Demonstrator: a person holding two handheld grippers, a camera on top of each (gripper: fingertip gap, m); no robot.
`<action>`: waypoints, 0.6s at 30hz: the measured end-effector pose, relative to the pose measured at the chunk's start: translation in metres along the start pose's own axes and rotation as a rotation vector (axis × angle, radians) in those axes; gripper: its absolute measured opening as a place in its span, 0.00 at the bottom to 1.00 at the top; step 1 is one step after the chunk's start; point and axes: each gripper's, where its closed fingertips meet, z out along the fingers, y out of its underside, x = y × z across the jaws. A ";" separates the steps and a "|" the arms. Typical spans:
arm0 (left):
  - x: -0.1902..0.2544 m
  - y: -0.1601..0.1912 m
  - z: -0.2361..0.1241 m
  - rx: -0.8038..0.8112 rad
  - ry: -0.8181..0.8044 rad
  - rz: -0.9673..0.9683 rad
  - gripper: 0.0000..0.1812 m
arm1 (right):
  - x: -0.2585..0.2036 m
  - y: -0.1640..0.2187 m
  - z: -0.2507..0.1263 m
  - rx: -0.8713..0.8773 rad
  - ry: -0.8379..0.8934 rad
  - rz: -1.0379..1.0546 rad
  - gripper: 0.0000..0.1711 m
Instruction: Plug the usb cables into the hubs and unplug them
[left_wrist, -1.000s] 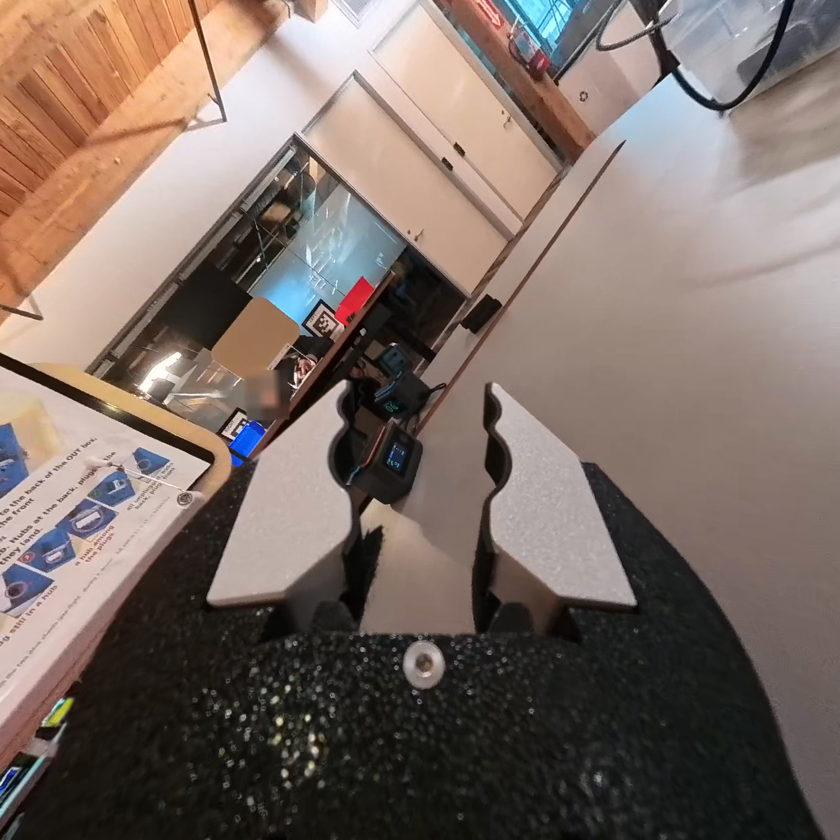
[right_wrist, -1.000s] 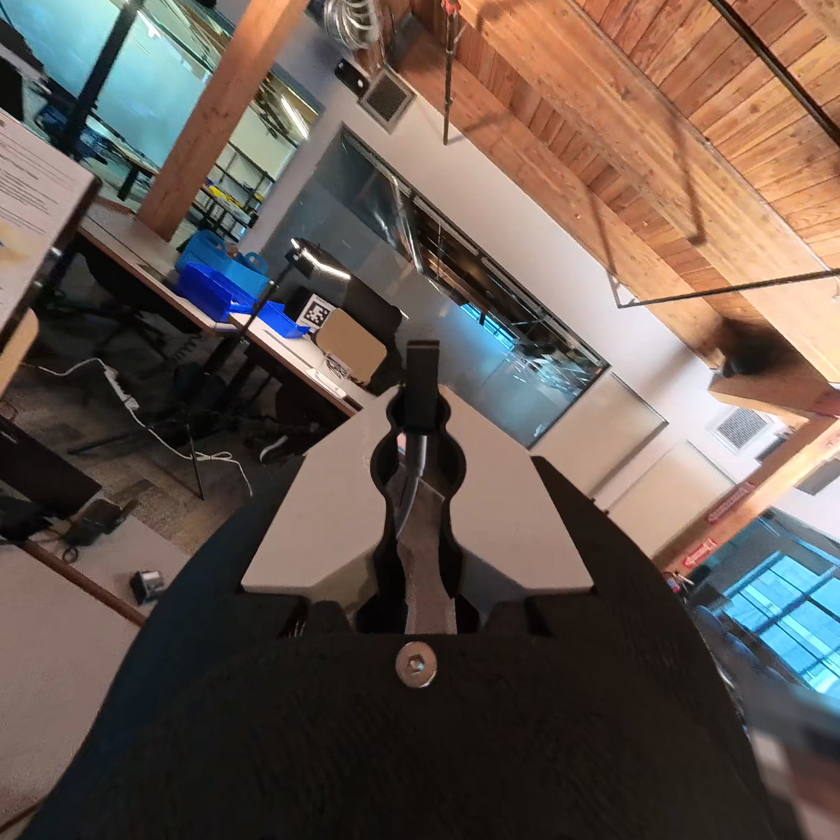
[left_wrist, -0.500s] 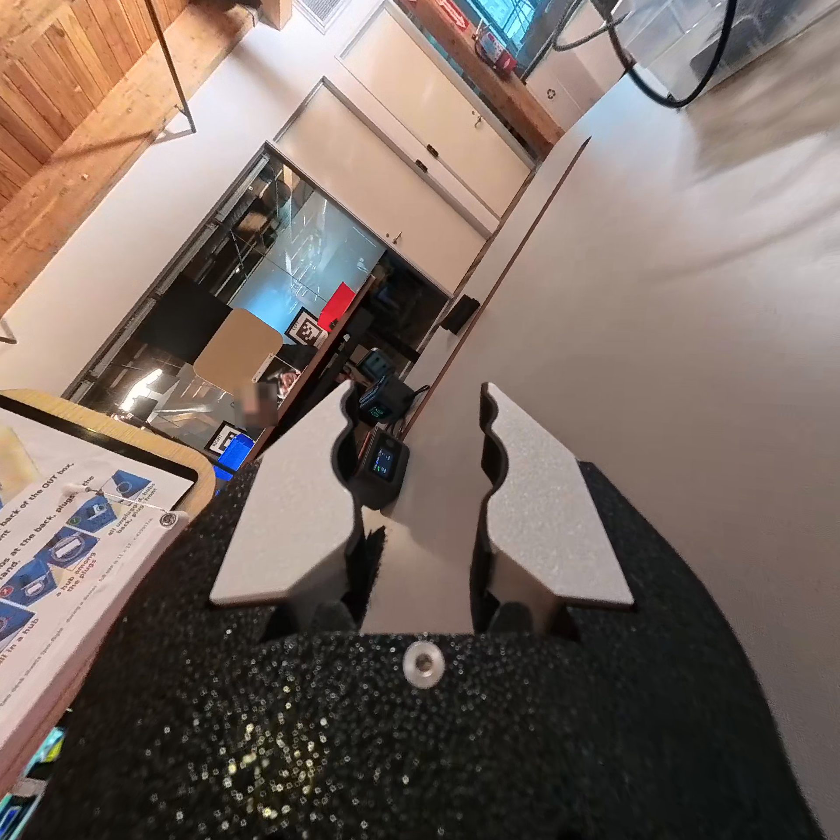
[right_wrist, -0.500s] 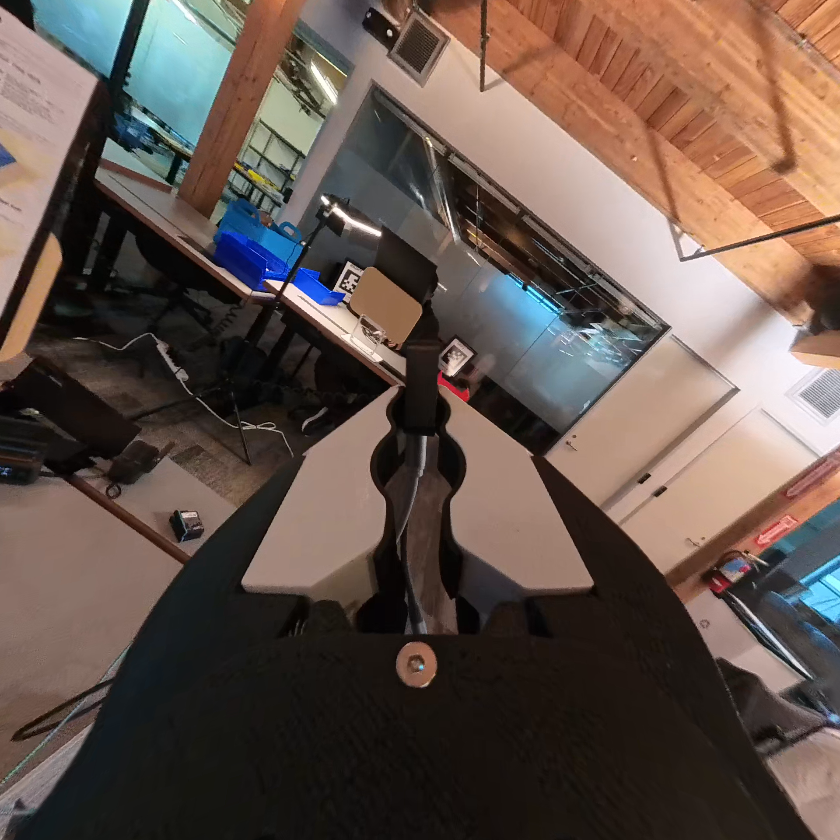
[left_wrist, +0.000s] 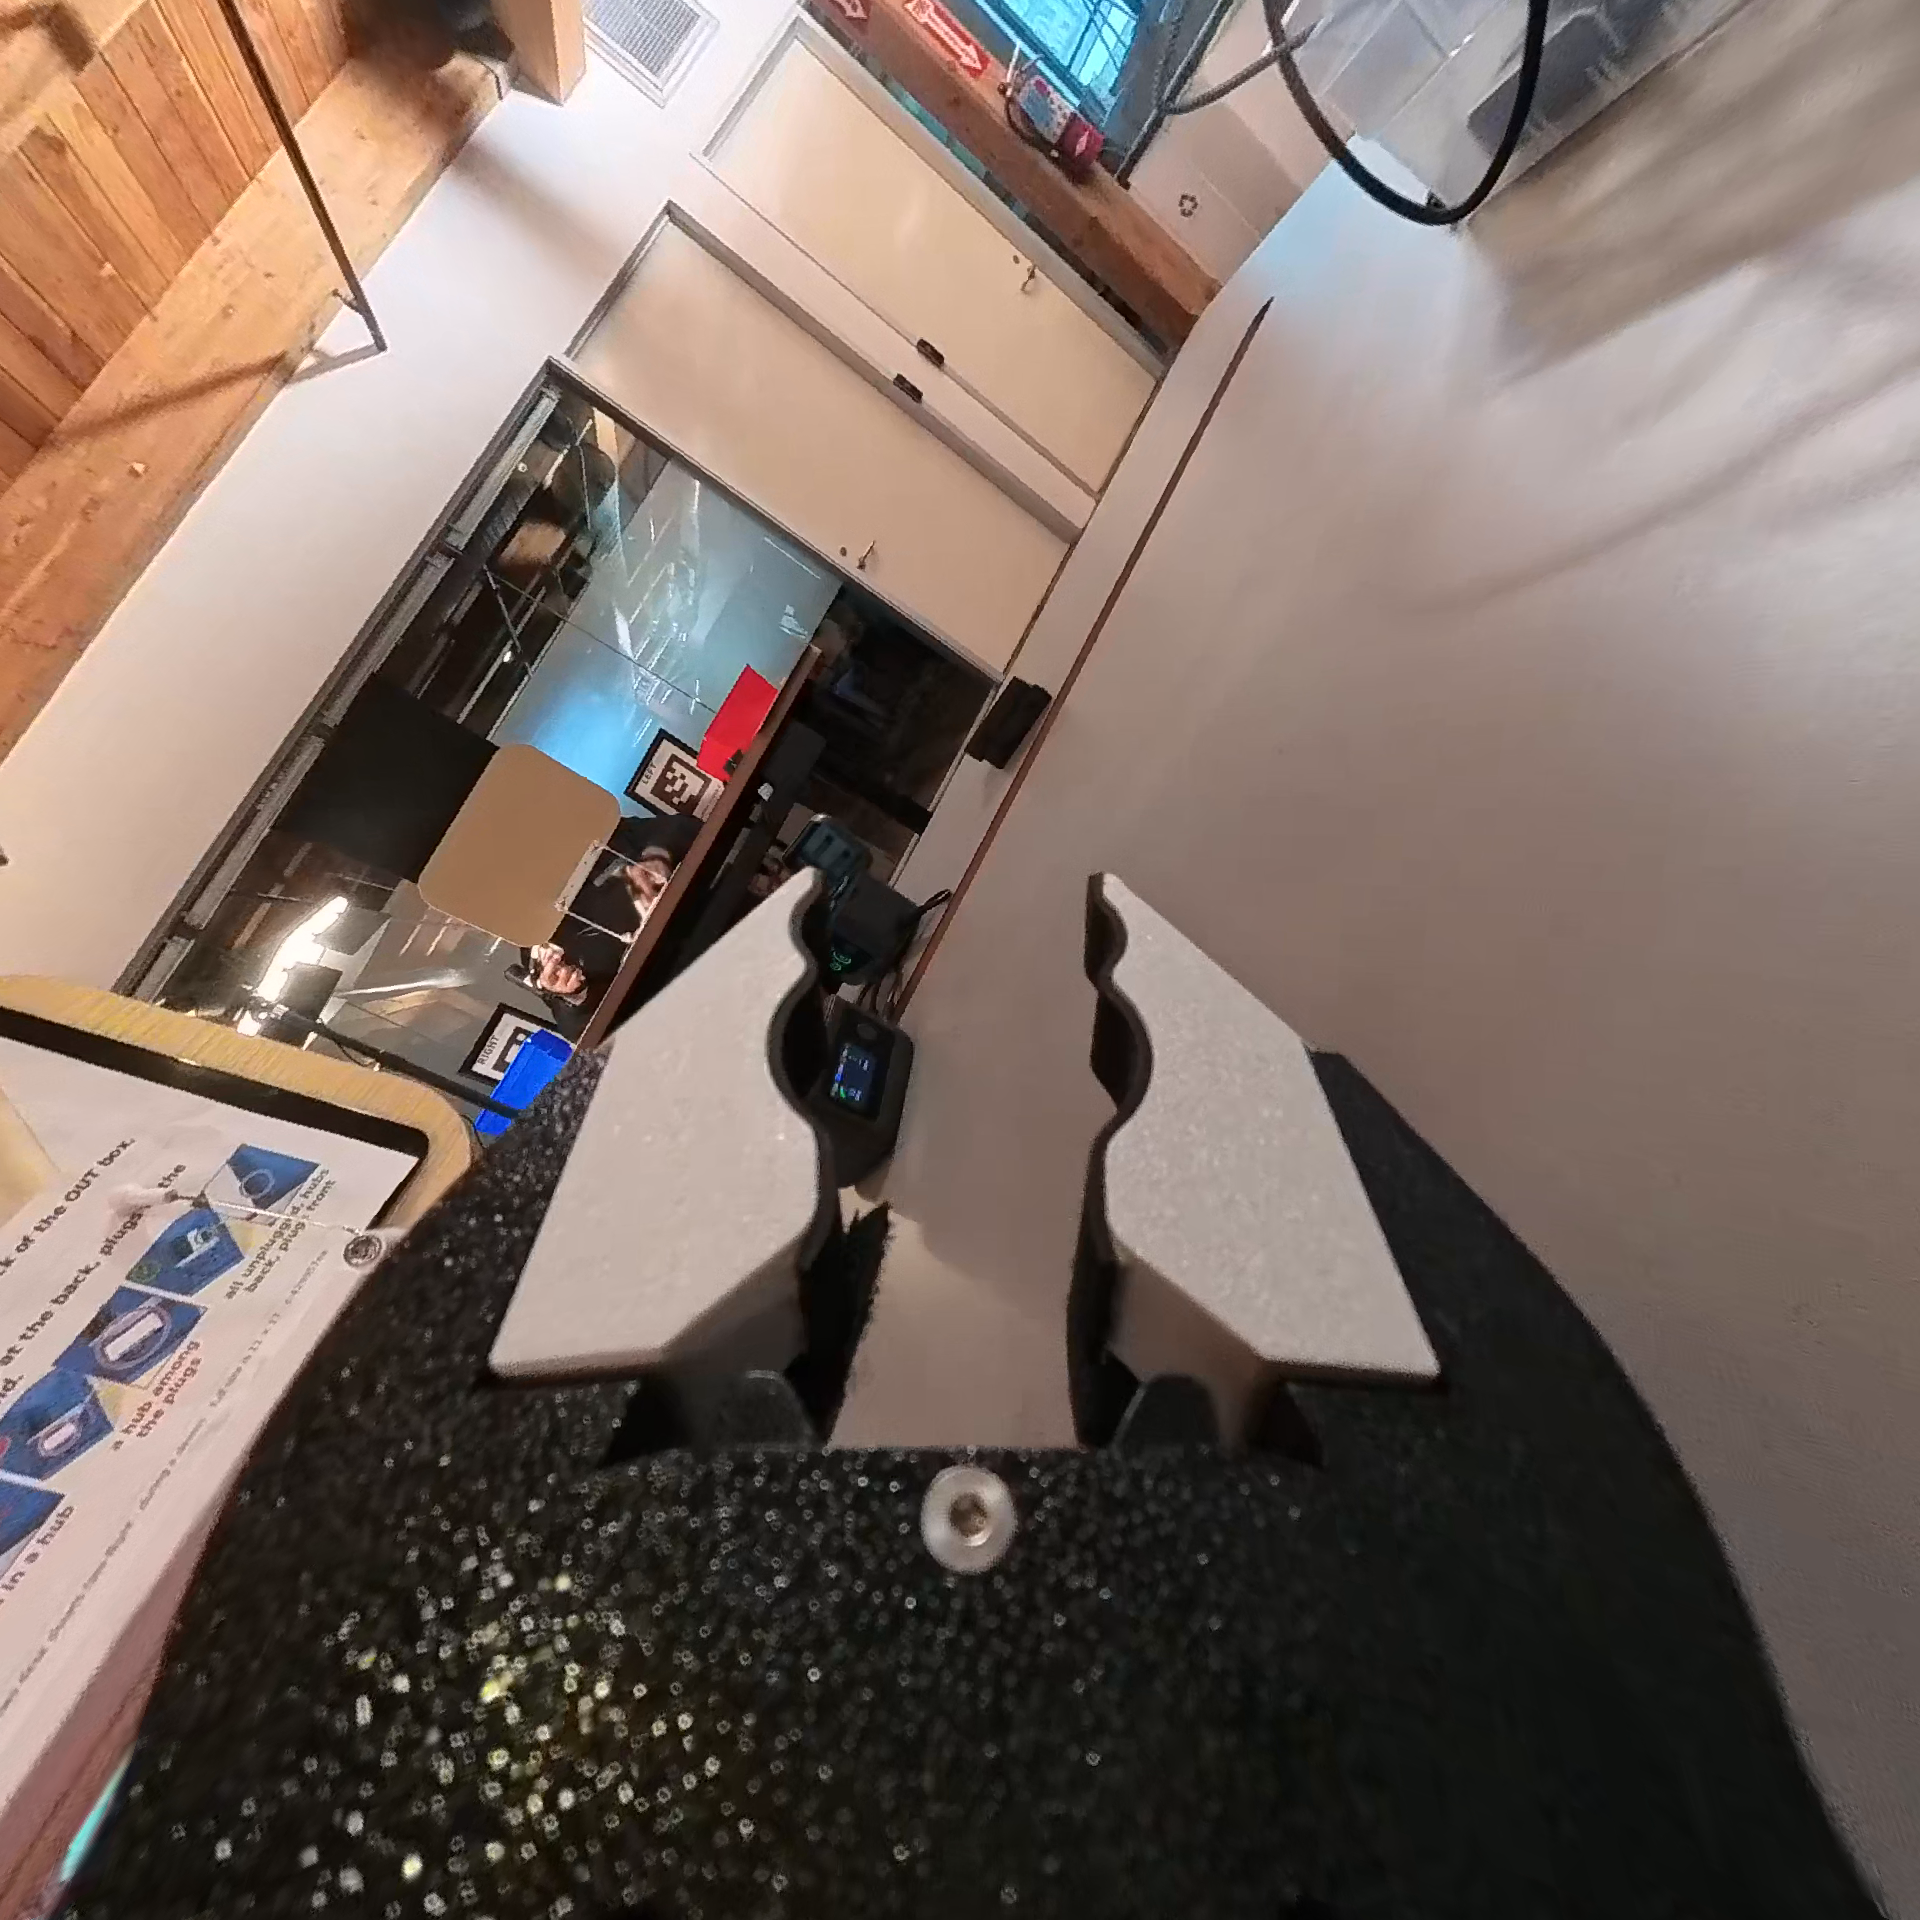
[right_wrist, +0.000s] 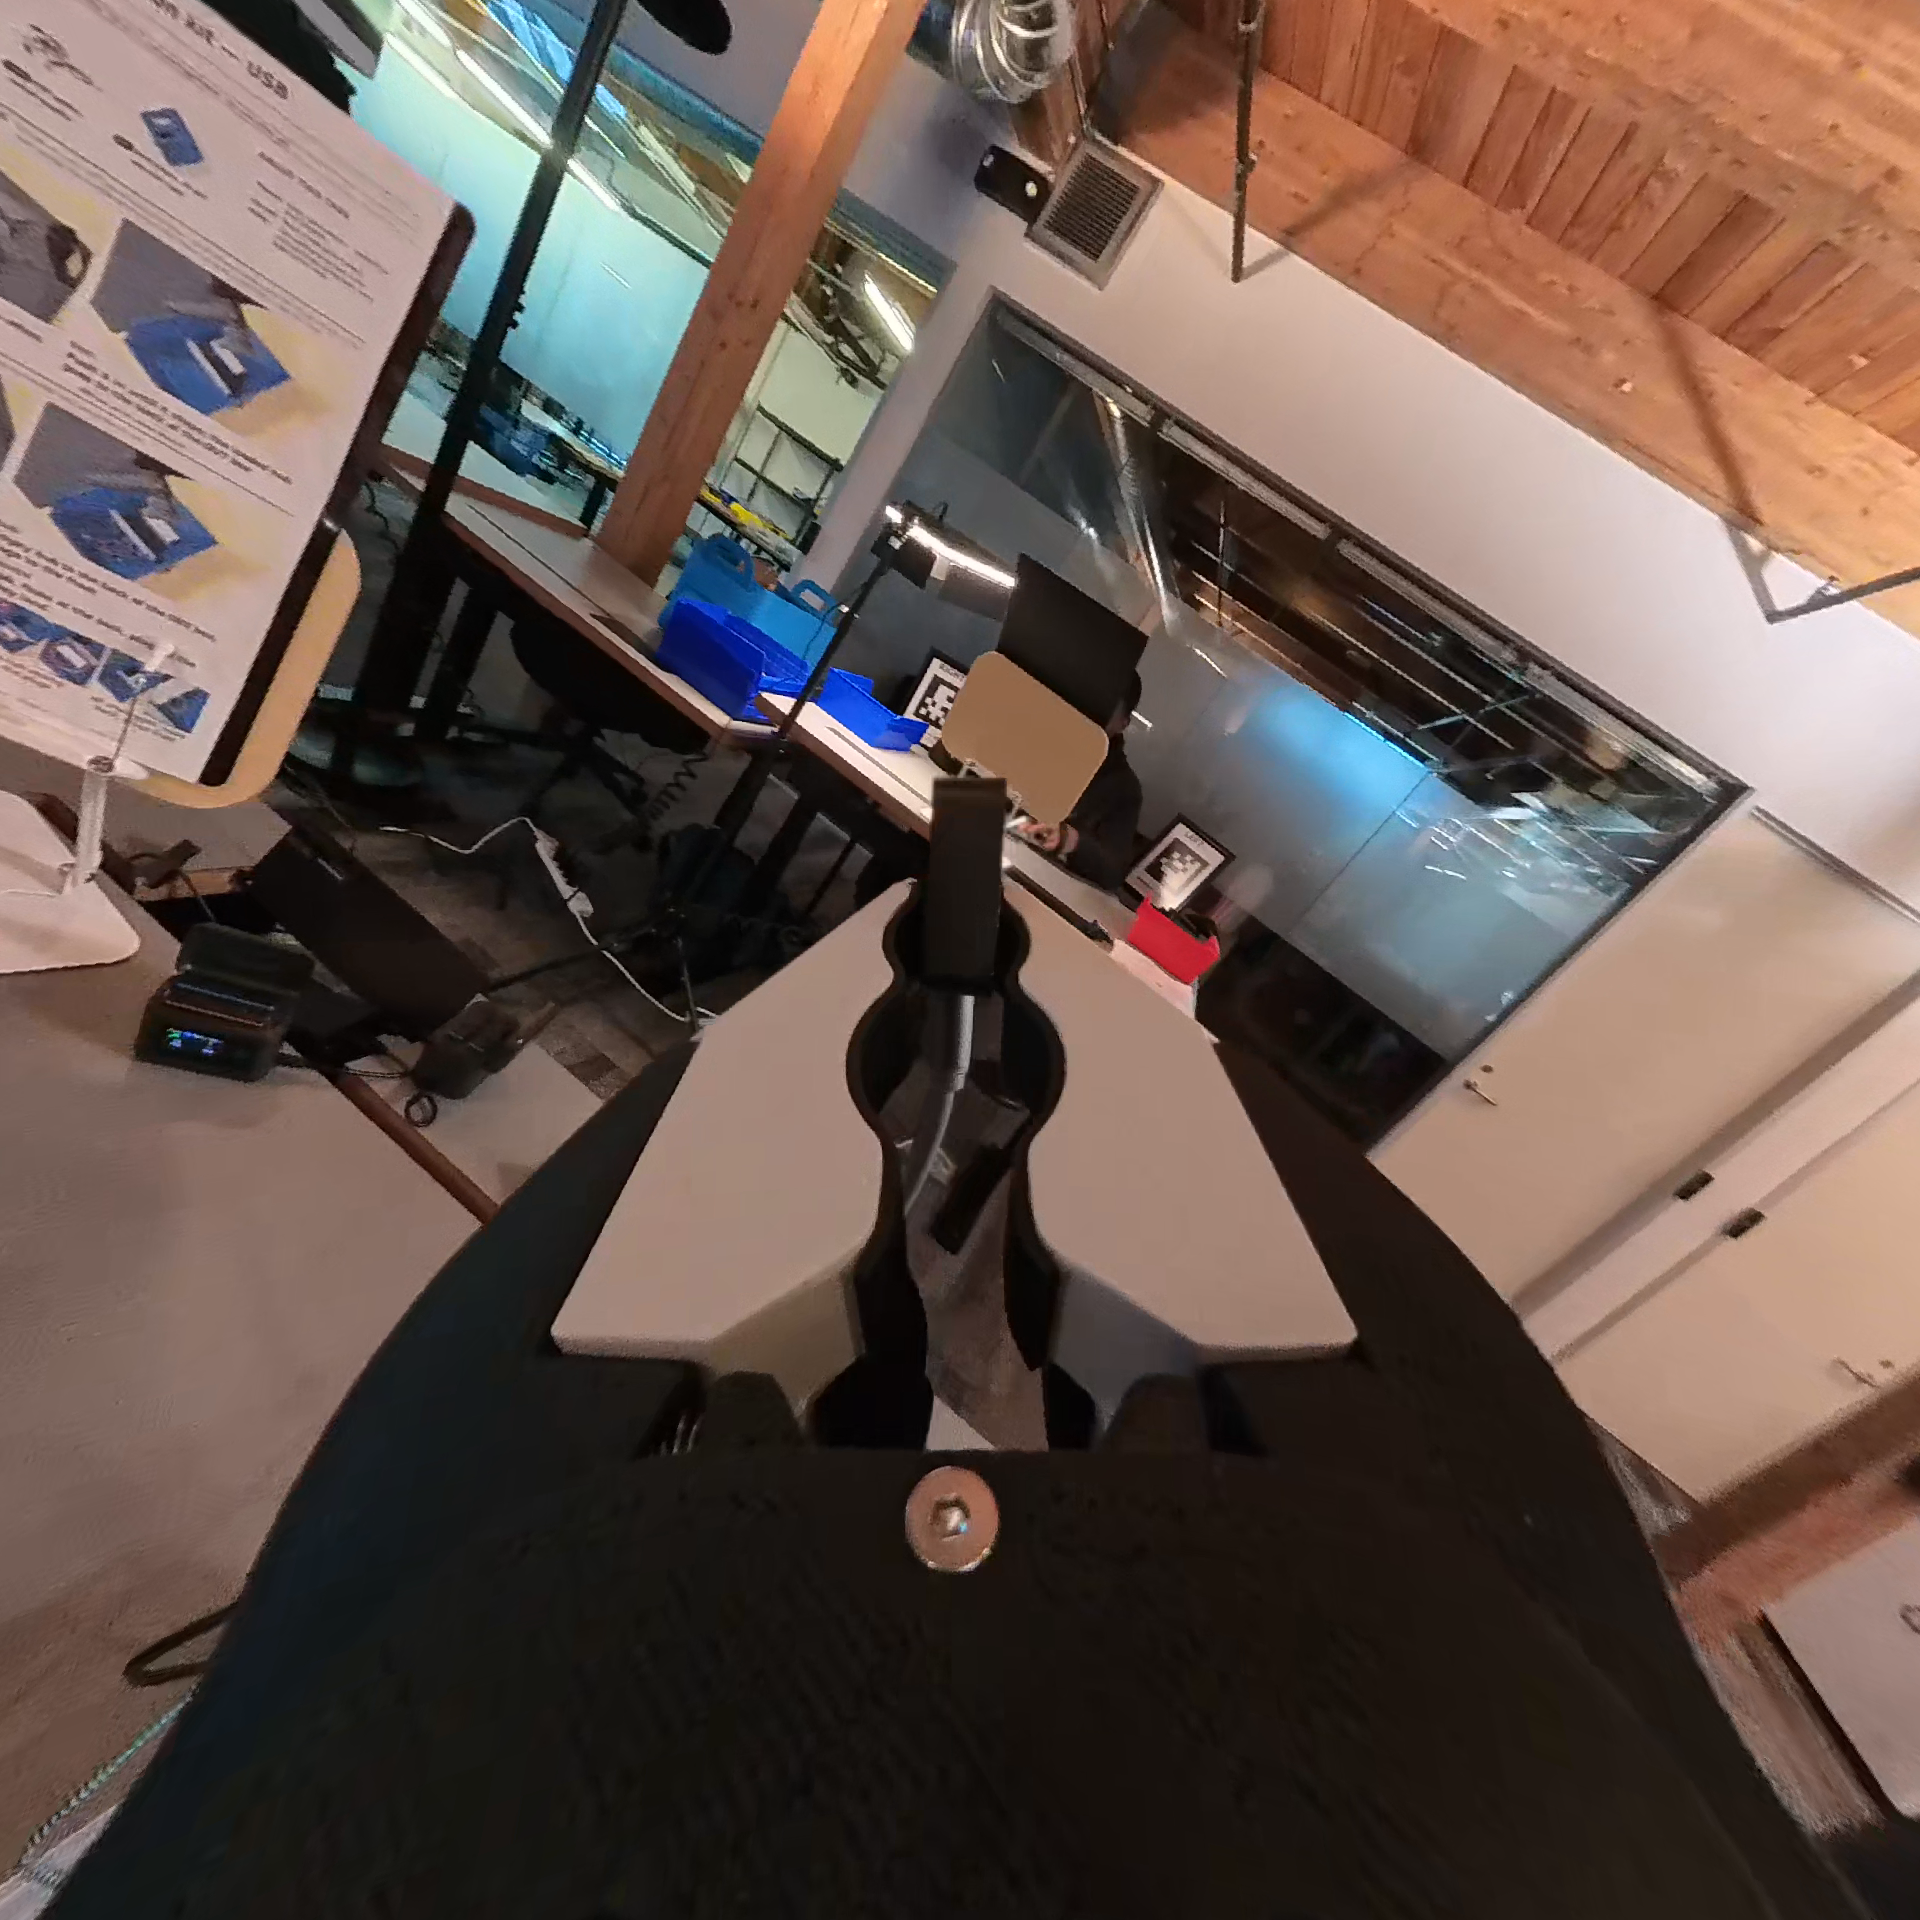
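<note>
Firmly between the closed fingers of the right gripper (right_wrist: 961, 940) a black usb plug (right_wrist: 966, 873) is pinched, its body standing up past the fingertips while its pale grey cable (right_wrist: 951, 1081) is led back down through the slot between the fingers. The plug is held in the air, well above the pale table (right_wrist: 156, 1195). No hub can be made out for certain in either view. On that table, at its far edge, a small black device with a lit screen (right_wrist: 213, 1013) is seen (what kind of device cannot be told), and an instruction board (right_wrist: 177, 343) is propped up just beside it.

The left gripper (left_wrist: 951, 914) is held wide apart with nothing between its fingers, which are pointed low along the same table (left_wrist: 1507, 831). Beyond the left finger, two small black devices with lit displays (left_wrist: 868, 1075) are partly hidden. The instruction board (left_wrist: 156, 1299) is seen at the left edge.
</note>
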 end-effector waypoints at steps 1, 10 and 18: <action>0.001 0.000 0.000 0.001 0.003 0.007 0.26 | -0.002 0.002 0.002 0.004 -0.006 0.002 0.05; 0.006 -0.003 0.000 0.007 0.021 0.047 0.24 | -0.027 0.033 0.006 0.015 -0.037 -0.025 0.05; 0.011 -0.005 0.000 0.009 0.033 0.074 0.23 | -0.057 0.102 -0.011 -0.083 0.088 -0.301 0.05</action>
